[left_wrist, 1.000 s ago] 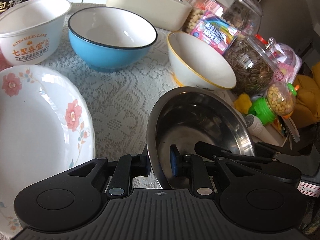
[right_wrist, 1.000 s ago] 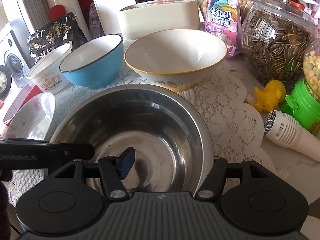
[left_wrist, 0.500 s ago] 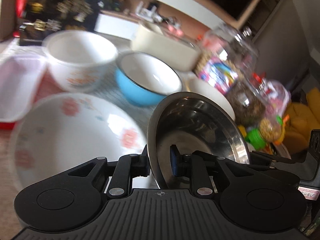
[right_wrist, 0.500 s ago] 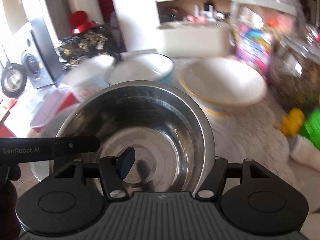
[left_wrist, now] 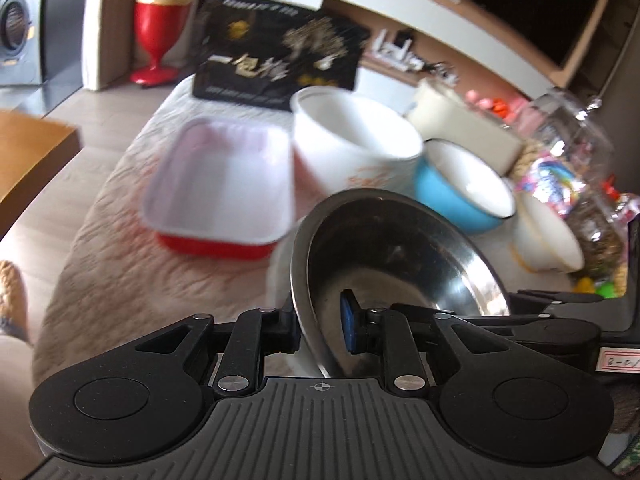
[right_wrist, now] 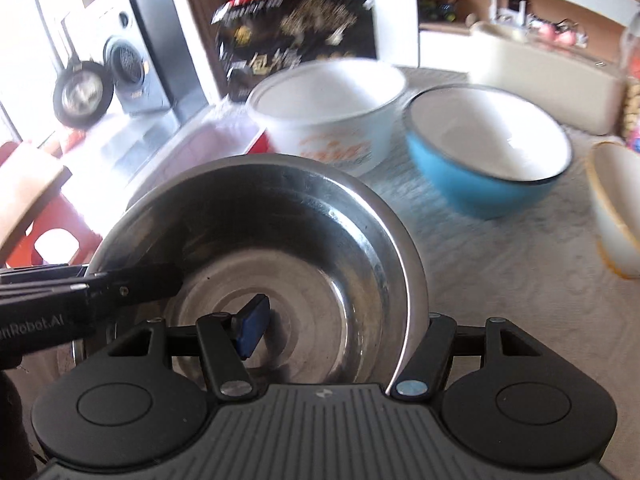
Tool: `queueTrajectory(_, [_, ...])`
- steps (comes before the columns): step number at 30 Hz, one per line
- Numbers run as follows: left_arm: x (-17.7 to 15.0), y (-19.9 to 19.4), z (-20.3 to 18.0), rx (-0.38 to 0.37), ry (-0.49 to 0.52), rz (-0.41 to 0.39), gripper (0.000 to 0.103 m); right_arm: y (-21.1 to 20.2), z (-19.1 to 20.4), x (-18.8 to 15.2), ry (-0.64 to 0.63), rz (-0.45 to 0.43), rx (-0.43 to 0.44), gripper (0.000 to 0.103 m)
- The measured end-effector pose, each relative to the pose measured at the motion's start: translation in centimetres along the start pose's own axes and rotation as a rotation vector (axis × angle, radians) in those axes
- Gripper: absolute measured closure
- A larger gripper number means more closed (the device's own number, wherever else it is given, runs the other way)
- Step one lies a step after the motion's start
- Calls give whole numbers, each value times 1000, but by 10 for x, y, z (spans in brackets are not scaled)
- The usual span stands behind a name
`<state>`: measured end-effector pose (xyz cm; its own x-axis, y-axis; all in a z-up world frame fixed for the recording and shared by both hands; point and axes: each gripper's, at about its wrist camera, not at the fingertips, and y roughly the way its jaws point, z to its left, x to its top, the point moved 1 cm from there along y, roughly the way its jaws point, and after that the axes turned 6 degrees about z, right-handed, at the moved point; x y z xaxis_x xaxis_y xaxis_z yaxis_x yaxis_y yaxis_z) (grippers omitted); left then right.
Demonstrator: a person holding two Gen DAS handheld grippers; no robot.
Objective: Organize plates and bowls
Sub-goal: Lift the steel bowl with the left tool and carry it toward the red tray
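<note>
Each wrist camera sits close behind its own jaws, facing forward and down across the table: both views share the steel bowl (left_wrist: 400, 264) (right_wrist: 280, 248) between the jaws and, beyond them, the blue bowl (left_wrist: 464, 192) (right_wrist: 488, 152).

Lace-covered table (right_wrist: 500, 280), red tray (left_wrist: 216, 196), white bowl (left_wrist: 352, 152), blue bowl (right_wrist: 488, 152), yellow-rimmed bowl (left_wrist: 548, 236)

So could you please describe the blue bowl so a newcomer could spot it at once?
On the lace-covered table, a row of bowls stands beyond the steel bowl both grippers hold. The blue bowl sits between the printed white bowl and the yellow-rimmed bowl; only it is blue outside, with a dark rim.
</note>
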<state>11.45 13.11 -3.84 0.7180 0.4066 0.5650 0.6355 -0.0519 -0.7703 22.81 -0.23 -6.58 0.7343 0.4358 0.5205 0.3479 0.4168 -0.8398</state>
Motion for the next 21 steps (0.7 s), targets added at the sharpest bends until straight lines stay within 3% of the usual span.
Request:
queueTrajectory(8, [-3,-2,14,-29,-3,-33,79,10,24,-4,-62,-2,-69,36])
queueTrajectory(12, [-5,-7,14,32,19,-56,80,9,26,-4,-92,-6,-109,34])
queueTrajectory(18, [0,-8,25,33,-17,-55,65,11,19,-4,-75,1,-115,32])
queueTrajectory(21, [0,-6,26,32,-25,-44,65,8,20,-6,-87,-13,-128,30])
